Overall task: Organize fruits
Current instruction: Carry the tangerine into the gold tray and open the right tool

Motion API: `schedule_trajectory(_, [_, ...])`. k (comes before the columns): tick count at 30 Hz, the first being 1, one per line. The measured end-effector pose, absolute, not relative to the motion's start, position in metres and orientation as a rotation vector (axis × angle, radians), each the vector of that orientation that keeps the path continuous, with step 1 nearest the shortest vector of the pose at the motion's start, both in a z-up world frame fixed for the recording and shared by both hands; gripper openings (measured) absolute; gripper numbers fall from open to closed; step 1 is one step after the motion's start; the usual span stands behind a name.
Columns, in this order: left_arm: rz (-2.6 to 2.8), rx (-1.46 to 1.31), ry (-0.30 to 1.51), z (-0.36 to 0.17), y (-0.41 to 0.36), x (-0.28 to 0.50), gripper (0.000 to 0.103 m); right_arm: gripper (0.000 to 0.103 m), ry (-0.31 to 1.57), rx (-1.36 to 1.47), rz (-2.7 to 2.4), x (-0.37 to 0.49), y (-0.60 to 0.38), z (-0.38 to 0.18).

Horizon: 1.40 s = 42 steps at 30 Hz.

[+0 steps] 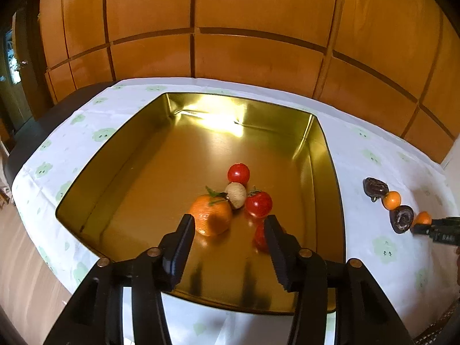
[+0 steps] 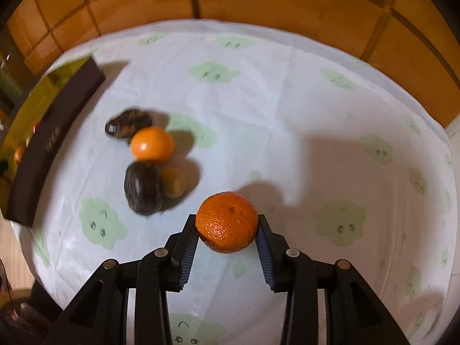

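A gold tin box (image 1: 120, 155) holds a leafy tangerine (image 1: 211, 215), a pale round fruit (image 1: 236, 195) and three red tomatoes (image 1: 238, 173). My left gripper (image 1: 230, 227) hangs open and empty above the box's near end. My right gripper (image 2: 227, 224) is shut on an orange tangerine (image 2: 227, 221), held just above the cloth; it also shows in the left wrist view (image 1: 422, 218). On the cloth to its left lie a small orange (image 2: 151, 144), two dark wrinkled fruits (image 2: 143, 189) and a greenish-brown fruit (image 2: 174, 184).
A white cloth with green prints (image 2: 287, 100) covers the table. The tin's dark outer wall (image 2: 51, 143) stands at the left of the right wrist view. Wooden panels (image 1: 230, 28) rise behind the table.
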<state>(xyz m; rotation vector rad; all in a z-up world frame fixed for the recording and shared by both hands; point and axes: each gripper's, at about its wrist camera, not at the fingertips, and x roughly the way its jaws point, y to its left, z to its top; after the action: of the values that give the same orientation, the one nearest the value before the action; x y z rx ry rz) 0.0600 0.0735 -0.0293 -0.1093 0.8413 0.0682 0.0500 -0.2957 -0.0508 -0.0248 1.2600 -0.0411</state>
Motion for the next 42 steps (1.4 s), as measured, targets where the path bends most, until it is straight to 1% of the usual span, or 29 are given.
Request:
schedule_trajectory(6, [0.066, -0.11, 0.811, -0.026, 0.076, 0.049, 0.051, 0.039, 1.198, -0.025, -0.01, 0.045, -0.277, -0.024])
schedule_trajectory(11, [0.068, -0.131, 0.813, -0.029, 0.079, 0.044, 0.051, 0.039, 1.145, -0.067, 0.112, 0.048, -0.223, -0.001])
schedule_trajectory(20, [0.116, -0.156, 0.805, -0.03, 0.093, 0.039, 0.051, 0.039, 1.094, -0.049, 0.398, 0.071, -0.107, 0.011])
schedule_trajectory(25, [0.119, -0.167, 0.804, -0.031, 0.097, 0.038, 0.051, 0.039, 1.097, -0.09, 0.499, 0.085, -0.05, 0.004])
schedule_trajectory(29, [0.119, -0.177, 0.807, -0.034, 0.1, 0.038, 0.052, 0.04, 1.132, -0.171, 0.517, 0.088, -0.027, -0.012])
schedule_trajectory(32, [0.133, -0.187, 0.799, -0.033, 0.105, 0.038, 0.052, 0.04, 1.175, -0.224, 0.527, 0.085, -0.02, -0.021])
schedule_trajectory(36, [0.147, -0.2, 0.799, -0.034, 0.112, 0.039, 0.052, 0.04, 1.184, -0.282, 0.507, 0.078, -0.019, -0.029])
schedule_trajectory(42, [0.143, -0.193, 0.797, -0.033, 0.11, 0.039, 0.052, 0.041, 1.175, -0.261, 0.495, 0.074, -0.023, -0.033])
